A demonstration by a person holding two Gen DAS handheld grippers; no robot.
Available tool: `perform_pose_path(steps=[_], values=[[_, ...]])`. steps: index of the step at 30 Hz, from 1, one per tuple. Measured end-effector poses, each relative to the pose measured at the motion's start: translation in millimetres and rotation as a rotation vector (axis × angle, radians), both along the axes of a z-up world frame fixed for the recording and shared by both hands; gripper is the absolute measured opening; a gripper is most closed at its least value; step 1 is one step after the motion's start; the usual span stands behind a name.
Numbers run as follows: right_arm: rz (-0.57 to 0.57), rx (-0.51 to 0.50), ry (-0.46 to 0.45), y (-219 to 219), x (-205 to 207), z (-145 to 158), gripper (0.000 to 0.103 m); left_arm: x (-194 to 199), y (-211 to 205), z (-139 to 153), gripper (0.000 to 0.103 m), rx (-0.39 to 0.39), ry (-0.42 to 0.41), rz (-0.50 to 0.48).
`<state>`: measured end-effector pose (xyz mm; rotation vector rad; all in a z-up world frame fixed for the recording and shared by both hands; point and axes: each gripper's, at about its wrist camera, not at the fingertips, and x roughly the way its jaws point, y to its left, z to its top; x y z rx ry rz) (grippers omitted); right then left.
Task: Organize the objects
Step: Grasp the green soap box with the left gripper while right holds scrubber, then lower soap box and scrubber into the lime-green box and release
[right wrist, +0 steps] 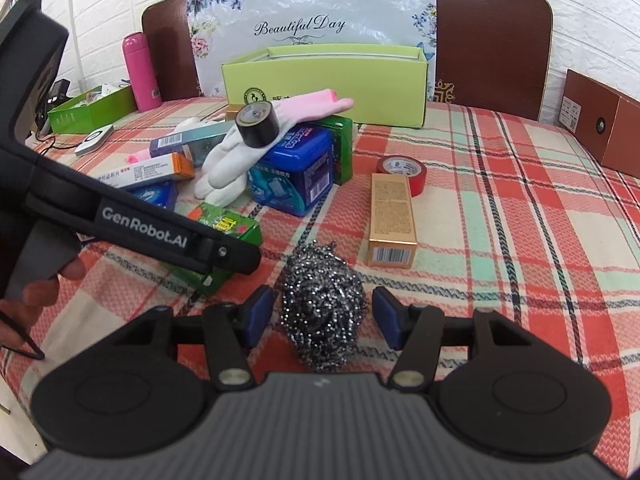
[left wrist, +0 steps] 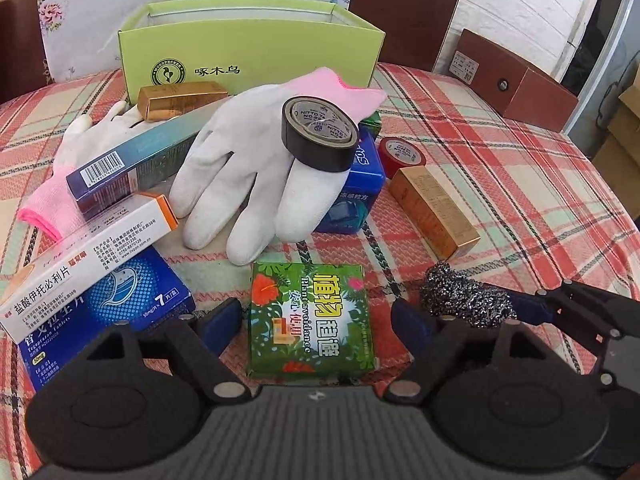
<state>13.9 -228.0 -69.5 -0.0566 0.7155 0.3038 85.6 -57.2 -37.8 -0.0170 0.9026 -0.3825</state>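
My left gripper [left wrist: 316, 320] is open, its jaws on either side of a green floral box [left wrist: 310, 320] lying on the plaid tablecloth. My right gripper [right wrist: 322, 316] is open around a steel wool scrubber [right wrist: 322, 306], the pads apart from it. The scrubber [left wrist: 466, 300] and the right gripper's fingers [left wrist: 560, 304] show in the left wrist view too. The left gripper [right wrist: 132, 228] crosses the right wrist view over the green box [right wrist: 228, 226]. A black tape roll [left wrist: 320, 136] rests on a white glove [left wrist: 244, 176]. An open light-green box [left wrist: 252, 56] stands behind.
Medicine boxes [left wrist: 92, 280] and a second glove [left wrist: 80, 148] lie left. A blue tin [right wrist: 296, 168], red tape [right wrist: 402, 172] and gold box [right wrist: 392, 220] lie mid-table. A brown box [right wrist: 604, 120] sits far right; a pink bottle [right wrist: 140, 72] and green tray [right wrist: 92, 112] far left.
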Motion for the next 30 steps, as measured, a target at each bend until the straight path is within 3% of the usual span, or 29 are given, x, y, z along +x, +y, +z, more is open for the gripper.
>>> perform_pose_path(steps=[3,6,7,15,22,30], values=[[-0.004,0.000,0.014,1,2,-3,0.045,-1,-3,-1,0.084,0.027,-0.011,-0.012],[-0.008,0.009,0.013,-1,2,-4,0.040,-3,-2,-1,0.066,0.055,-0.032,-0.011],[-0.009,0.012,0.013,-2,1,-4,0.039,-2,1,0,0.065,0.047,-0.031,-0.007],[-0.002,0.077,0.015,-8,-9,8,0.038,-19,30,16,0.064,-0.017,-0.047,0.008],[0.050,0.209,-0.064,-20,-10,52,0.037,-32,54,65,0.064,-0.075,-0.156,-0.025],[0.067,0.180,-0.224,-16,42,111,0.037,19,53,124,0.064,-0.098,-0.308,0.013]])
